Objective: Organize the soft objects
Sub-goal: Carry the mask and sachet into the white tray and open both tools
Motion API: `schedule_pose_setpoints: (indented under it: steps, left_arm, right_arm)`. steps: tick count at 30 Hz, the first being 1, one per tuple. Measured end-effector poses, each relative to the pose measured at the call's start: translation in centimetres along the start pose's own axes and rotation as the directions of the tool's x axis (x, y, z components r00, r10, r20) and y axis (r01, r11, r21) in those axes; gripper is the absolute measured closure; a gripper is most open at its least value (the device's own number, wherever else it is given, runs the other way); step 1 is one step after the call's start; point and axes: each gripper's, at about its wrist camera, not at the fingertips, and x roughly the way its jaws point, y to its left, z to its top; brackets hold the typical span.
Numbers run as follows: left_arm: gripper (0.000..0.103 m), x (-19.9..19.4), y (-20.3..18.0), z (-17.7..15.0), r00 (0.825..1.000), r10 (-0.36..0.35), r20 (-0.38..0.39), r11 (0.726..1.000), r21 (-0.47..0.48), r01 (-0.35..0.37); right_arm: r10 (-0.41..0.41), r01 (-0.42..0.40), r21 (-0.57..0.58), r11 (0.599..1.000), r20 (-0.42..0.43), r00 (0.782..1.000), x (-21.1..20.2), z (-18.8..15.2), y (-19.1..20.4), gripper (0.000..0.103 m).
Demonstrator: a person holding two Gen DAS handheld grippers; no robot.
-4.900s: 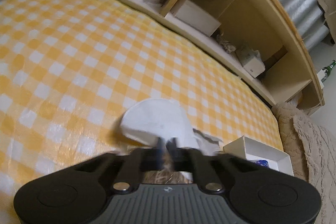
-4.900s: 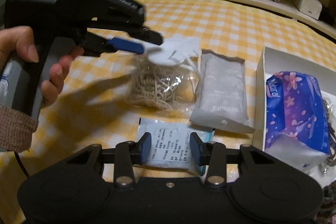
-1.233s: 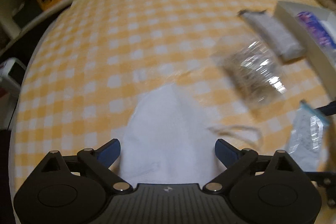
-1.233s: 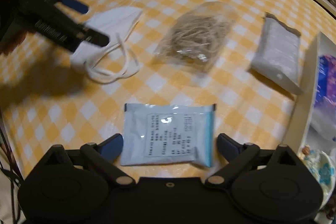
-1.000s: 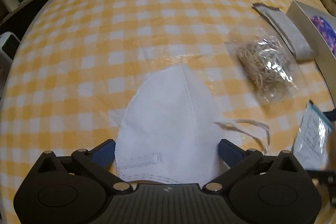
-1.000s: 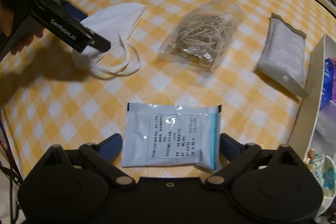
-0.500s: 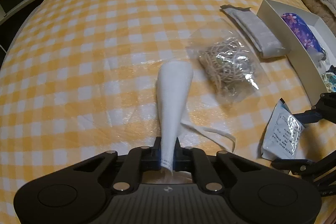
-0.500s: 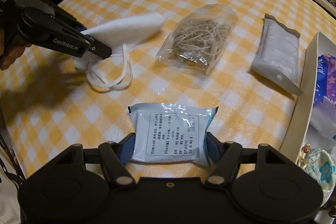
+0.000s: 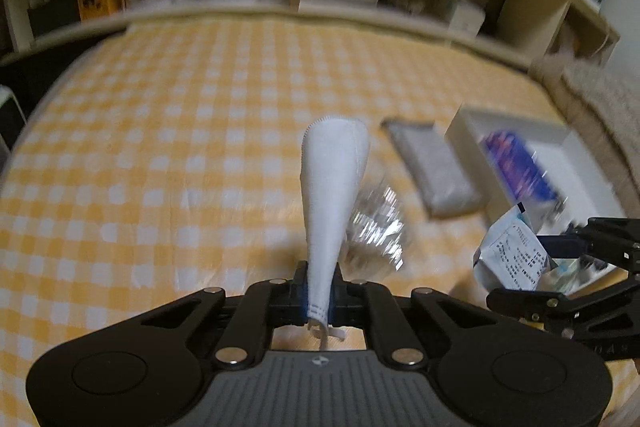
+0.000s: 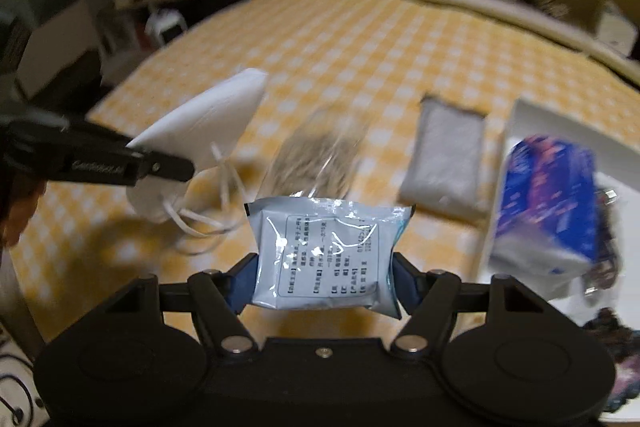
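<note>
I hold 2 soft items clear of the yellow-and-white checked tablecloth [image 9: 168, 131]. The folded white fabric face mask [image 9: 332, 187] is pinched at its lower edge by the left gripper [image 9: 320, 297], jaws clenched on it, with the mask standing upright above the fingers. In the right wrist view its elastic ear loops [image 10: 208, 211] hang loose below the body. The pale blue foil sachet with printed black text [image 10: 326, 251] sits across the right gripper [image 10: 324, 281], squeezed by its 2 side edges between the blue pads [image 10: 240, 281], so it bows slightly.

Risks from this state, as I judge them:

1. Sachet slip. The grip acts on the smooth foil edges only. A fast swing or tilt can let it pop out or rotate.
2. Loop snag. The dangling loops can catch on the clear plastic bag of tan string-like material [image 10: 316, 155] beneath, or on the rim of the white open box [image 9: 520, 125], and drag either.
3. Gripper collision. Both tools work near each other on the box side of the table. Converging paths can knock a load loose.
4. Box crowding. The purple floral soft pack [image 10: 548, 195] already fills much of the box. A drop from height can bounce out.

The grey flat pouch [image 10: 444, 163] lies beside the box, untouched. Both views are motion-blurred, so fine contact detail is uncertain.
</note>
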Motion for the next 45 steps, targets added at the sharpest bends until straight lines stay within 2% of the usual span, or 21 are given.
schedule_pose_setpoints:
  steps: [5, 9, 14, 19, 25, 31, 33, 34, 35, 37, 41, 45]
  left_arm:
    - [0.095, -2.6, -2.0, 1.3, 0.995, -0.028, 0.098, 1.000, -0.006, 0.029]
    - [0.095, -3.7, -4.4, 2.7, 0.988, -0.073, 0.137, 0.997, 0.014, 0.071]
    - [0.094, -4.5, -8.5, 4.1, 0.976, -0.147, 0.161, 0.988, 0.075, 0.136]
    - [0.091, -3.8, -14.2, 6.0, 0.962, -0.220, 0.161, 0.968, 0.156, 0.195]
    - [0.091, -1.7, -21.9, 7.7, 0.944, -0.294, 0.147, 0.927, 0.283, 0.245]
    - [0.091, 2.1, -28.8, 8.8, 0.932, -0.351, 0.087, 0.881, 0.367, 0.298]
    - [0.085, 3.4, -31.0, 9.1, 0.925, -0.373, 0.070, 0.860, 0.400, 0.316]
    - [0.070, 4.0, -31.8, 9.3, 0.922, -0.383, 0.064, 0.851, 0.412, 0.325]
    - [0.046, 4.7, -32.5, 9.4, 0.919, -0.390, 0.059, 0.843, 0.423, 0.331]
    - [0.024, 6.4, -34.0, 9.7, 0.918, -0.393, 0.051, 0.835, 0.437, 0.334]
    - [0.023, 10.4, -35.7, 9.6, 0.948, -0.311, 0.067, 0.871, 0.419, 0.256]
    - [0.019, 13.6, -35.2, 9.0, 0.963, -0.268, 0.035, 0.899, 0.368, 0.237]
  right_arm:
    - [-0.034, 0.030, 0.046, 0.998, 0.091, 0.995, -3.9, 0.8, -1.8, 0.033]
    - [-0.066, 0.060, 0.047, 0.997, 0.143, 0.988, -6.9, 1.0, -2.9, 0.033]
    - [-0.121, 0.113, 0.059, 0.992, 0.166, 0.979, -9.8, 0.3, -6.0, 0.033]
    - [-0.210, 0.193, 0.115, 0.975, 0.162, 0.964, -12.4, -1.6, -10.8, 0.033]
    - [-0.292, 0.262, 0.195, 0.945, 0.144, 0.946, -14.6, -4.7, -16.5, 0.033]
    - [-0.327, 0.288, 0.280, 0.916, 0.103, 0.939, -14.9, -8.4, -20.9, 0.032]
    - [-0.325, 0.285, 0.302, 0.910, 0.089, 0.942, -14.4, -9.3, -22.1, 0.033]
    - [-0.322, 0.282, 0.314, 0.907, 0.082, 0.943, -14.1, -9.8, -22.7, 0.033]
    - [-0.319, 0.279, 0.323, 0.904, 0.075, 0.945, -13.9, -10.2, -23.2, 0.032]
    - [-0.309, 0.272, 0.341, 0.900, 0.059, 0.949, -13.1, -11.0, -24.1, 0.033]
    - [-0.292, 0.263, 0.361, 0.895, 0.028, 0.956, -11.2, -12.1, -25.3, 0.033]
    - [-0.278, 0.255, 0.361, 0.897, 0.015, 0.960, -9.6, -12.4, -26.0, 0.032]
